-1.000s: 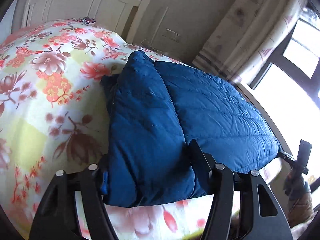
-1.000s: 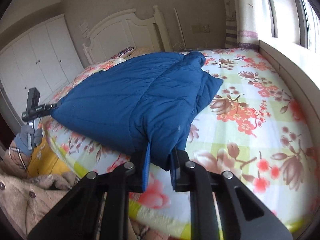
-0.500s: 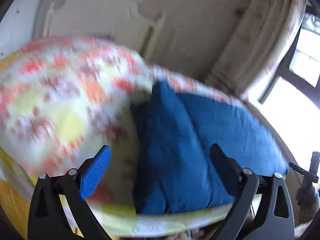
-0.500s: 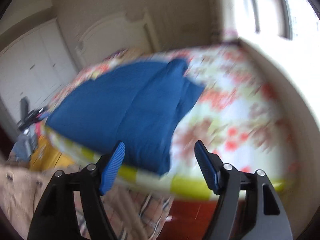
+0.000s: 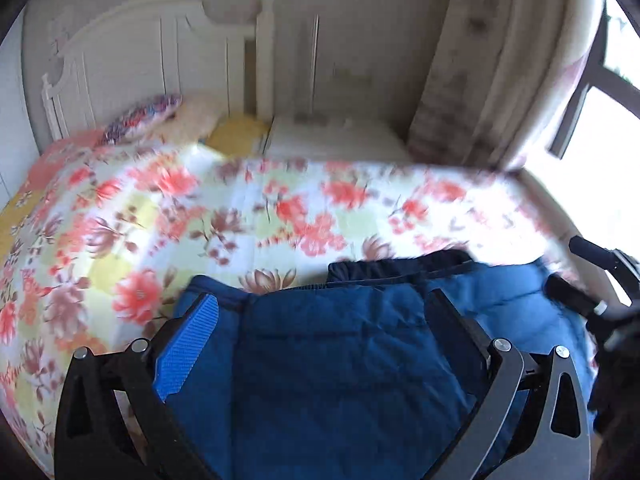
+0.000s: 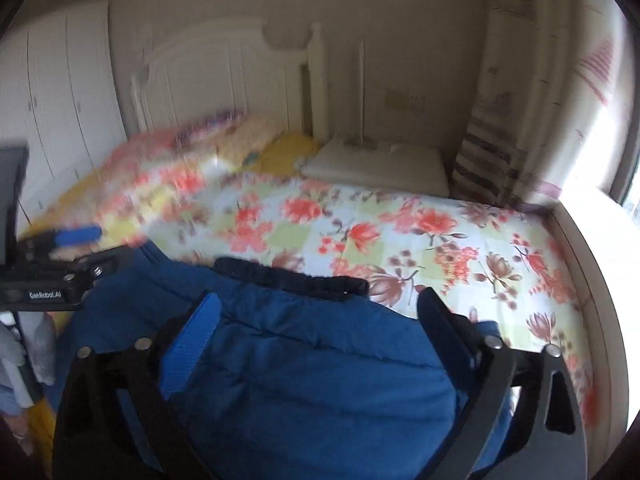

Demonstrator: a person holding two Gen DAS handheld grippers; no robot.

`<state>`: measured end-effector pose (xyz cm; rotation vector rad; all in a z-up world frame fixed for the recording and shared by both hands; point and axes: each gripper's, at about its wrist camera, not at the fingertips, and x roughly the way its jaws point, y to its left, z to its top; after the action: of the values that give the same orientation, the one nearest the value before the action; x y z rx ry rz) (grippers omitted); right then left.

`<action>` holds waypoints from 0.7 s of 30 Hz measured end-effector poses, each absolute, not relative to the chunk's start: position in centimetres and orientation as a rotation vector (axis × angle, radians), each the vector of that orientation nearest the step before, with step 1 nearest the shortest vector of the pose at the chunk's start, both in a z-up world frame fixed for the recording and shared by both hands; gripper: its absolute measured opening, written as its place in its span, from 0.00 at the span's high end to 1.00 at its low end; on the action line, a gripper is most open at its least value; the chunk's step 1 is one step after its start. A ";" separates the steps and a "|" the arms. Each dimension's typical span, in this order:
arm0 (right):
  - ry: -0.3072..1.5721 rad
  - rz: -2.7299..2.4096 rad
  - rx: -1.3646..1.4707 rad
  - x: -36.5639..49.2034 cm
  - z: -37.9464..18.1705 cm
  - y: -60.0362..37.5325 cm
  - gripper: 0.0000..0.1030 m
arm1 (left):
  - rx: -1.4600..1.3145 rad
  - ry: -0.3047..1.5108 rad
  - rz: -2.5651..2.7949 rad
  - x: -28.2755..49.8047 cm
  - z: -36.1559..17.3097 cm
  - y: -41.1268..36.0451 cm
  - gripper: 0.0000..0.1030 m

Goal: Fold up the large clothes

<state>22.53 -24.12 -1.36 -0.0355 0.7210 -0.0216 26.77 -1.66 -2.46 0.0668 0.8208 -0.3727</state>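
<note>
A blue quilted jacket (image 5: 332, 360) lies folded at the near edge of the bed, its dark ribbed hem (image 5: 396, 270) at the far side. It also shows in the right wrist view (image 6: 312, 384), with the hem (image 6: 292, 278). My left gripper (image 5: 324, 312) is open above the jacket's left part, jaws wide apart and holding nothing. My right gripper (image 6: 320, 308) is open above the jacket's right part, also holding nothing. The right gripper (image 5: 592, 280) shows at the right of the left wrist view. The left gripper (image 6: 60, 264) shows at the left of the right wrist view.
The floral bedspread (image 5: 240, 216) covers the bed beyond the jacket. A white headboard (image 5: 132, 60) and pillows (image 5: 144, 118) are at the far end. A white nightstand (image 6: 380, 164), curtains (image 5: 500, 60) and a bright window (image 5: 608, 120) stand on the right. White wardrobes (image 6: 56, 96) stand at the left.
Both grippers let go of the jacket and opened wide. Both swung around to face the headboard, above the folded jacket's near end.
</note>
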 end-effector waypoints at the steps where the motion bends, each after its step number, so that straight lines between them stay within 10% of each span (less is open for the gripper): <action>1: 0.755 -0.054 -0.098 23.8 -3.0 -23.3 0.11 | 0.071 0.850 -0.388 27.6 -3.6 -2.3 0.04; 13: 0.937 -0.050 -0.038 26.9 -10.7 -24.3 0.08 | 0.108 0.943 -0.390 29.3 -12.2 -5.0 0.04; 21: 0.855 -0.142 0.127 26.3 -9.2 -27.7 0.28 | 0.099 0.931 -0.395 29.4 -12.1 -5.1 0.04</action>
<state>26.25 -27.69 -9.16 0.1265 0.8546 -0.1423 29.38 -5.08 -12.13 0.0986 0.9311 -0.3951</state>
